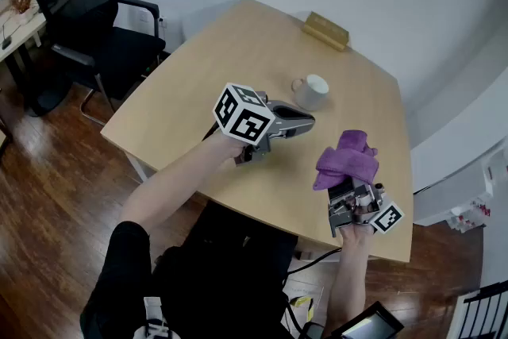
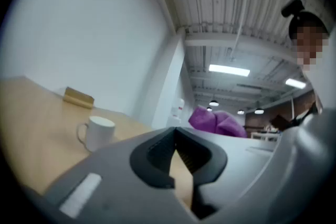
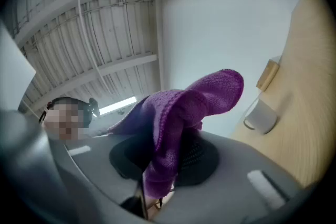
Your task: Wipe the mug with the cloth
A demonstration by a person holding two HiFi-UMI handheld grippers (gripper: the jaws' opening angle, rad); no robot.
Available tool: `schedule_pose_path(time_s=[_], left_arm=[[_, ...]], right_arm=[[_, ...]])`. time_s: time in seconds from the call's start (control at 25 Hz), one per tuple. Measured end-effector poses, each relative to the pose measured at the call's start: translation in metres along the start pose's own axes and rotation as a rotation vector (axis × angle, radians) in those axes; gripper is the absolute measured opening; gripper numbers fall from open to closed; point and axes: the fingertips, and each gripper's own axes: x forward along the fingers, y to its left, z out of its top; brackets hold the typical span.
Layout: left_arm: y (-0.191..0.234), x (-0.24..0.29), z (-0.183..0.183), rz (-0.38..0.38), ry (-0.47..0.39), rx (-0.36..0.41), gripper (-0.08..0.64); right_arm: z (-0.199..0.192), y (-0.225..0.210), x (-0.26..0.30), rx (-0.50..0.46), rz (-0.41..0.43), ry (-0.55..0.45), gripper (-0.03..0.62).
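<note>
Purple cloth [image 1: 347, 159] is bunching upward out of the right gripper [image 1: 350, 190], whose jaws are clamping its lower end. This gripper is tilting up over the near edge of the counter [image 1: 198, 115]. In the right gripper view the cloth is flopping across the middle and covering much of the scene, with the mug [image 1: 311, 91] showing just to its right.

The mug, white, is standing upright on the counter, handle facing left in the head view, well apart from the cloth.

The left gripper [image 1: 308, 121] is hovering level on the near side of the mug, tip pointing toward it but not touching. Its jaws are pressing together with nothing between them. In the left gripper view the mug is sitting left of the jaws and the cloth is rising behind them to the right.

A tan block [image 1: 325, 30] is lying near the counter's far edge, behind the mug. A black chair [image 1: 95, 20] is standing on the dark wood floor [image 1: 48, 171] off the counter's left side.
</note>
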Motion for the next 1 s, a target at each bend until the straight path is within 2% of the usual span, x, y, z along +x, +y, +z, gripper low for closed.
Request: schedule_pose_path(time_s=[0.12, 0.24, 0.32, 0.4, 0.6, 0.68, 0.8, 1.0], left_arm=[[0.058, -0.006, 0.001, 0.173, 0.085, 0.132, 0.014], [0.124, -0.011, 0.002, 0.330, 0.161, 0.214, 0.088], [0.160, -0.006, -0.003, 0.377, 0.204, 0.237, 0.177], [0.186, 0.003, -0.016, 0.385, 0.254, 0.255, 0.225], [0.216, 0.025, -0.043, 0.308, 0.320, 0.317, 0.229], [0.219, 0.030, -0.043, 0.263, 0.332, 0.357, 0.191], [0.218, 0.036, -0.044, 0.217, 0.361, 0.412, 0.091], [0.212, 0.043, -0.044, 0.198, 0.363, 0.413, 0.075]], right_arm=[[0.014, -0.016, 0.006, -0.001, -0.009, 0.033, 0.084], [0.027, -0.038, 0.017, 0.004, -0.023, 0.063, 0.084], [0.030, -0.053, 0.025, 0.010, -0.031, 0.082, 0.084], [0.031, -0.068, 0.030, 0.016, -0.040, 0.097, 0.084], [0.038, -0.097, 0.034, 0.034, -0.062, 0.109, 0.084], [0.040, -0.106, 0.034, 0.043, -0.069, 0.109, 0.084], [0.040, -0.116, 0.031, 0.054, -0.081, 0.105, 0.084], [0.047, -0.122, 0.029, 0.051, -0.096, 0.110, 0.084]])
